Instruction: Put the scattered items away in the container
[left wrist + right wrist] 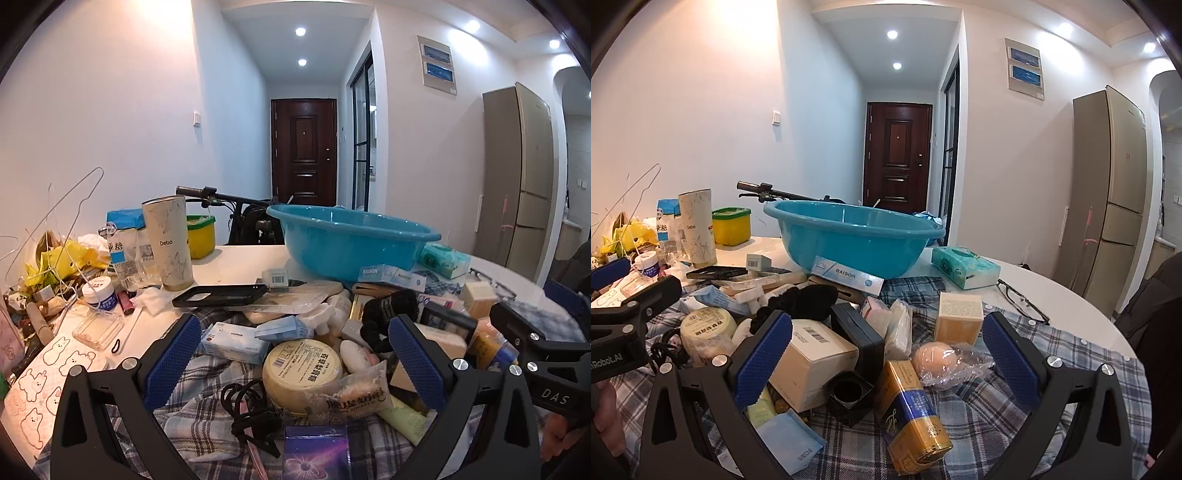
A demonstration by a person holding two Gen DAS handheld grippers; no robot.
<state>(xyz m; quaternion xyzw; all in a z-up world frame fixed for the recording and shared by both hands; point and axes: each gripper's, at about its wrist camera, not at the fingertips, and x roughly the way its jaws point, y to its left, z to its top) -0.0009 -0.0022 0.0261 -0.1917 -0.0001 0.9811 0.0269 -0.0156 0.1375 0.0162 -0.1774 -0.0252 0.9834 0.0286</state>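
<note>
Your left gripper (293, 363) and right gripper (886, 360) both gape wide, empty, over clutter on the plaid cloth (1052, 343).

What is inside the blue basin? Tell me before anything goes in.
The far inner wall of the blue basin shows bare, with nothing above the rim. Its bottom is hidden behind the near wall, so whether it holds anything cannot be told.

A turquoise basin (849, 236) is seen on a white table (1052, 295). A blue-and-white plaid cloth (1052, 376) is spread beneath a gold-and-blue carton (912, 410), a black box (860, 336) and a cream round tub (301, 373). A yellow container (732, 226) is topped in green. Blue textured pads (171, 362) are carried on black frames.
</note>
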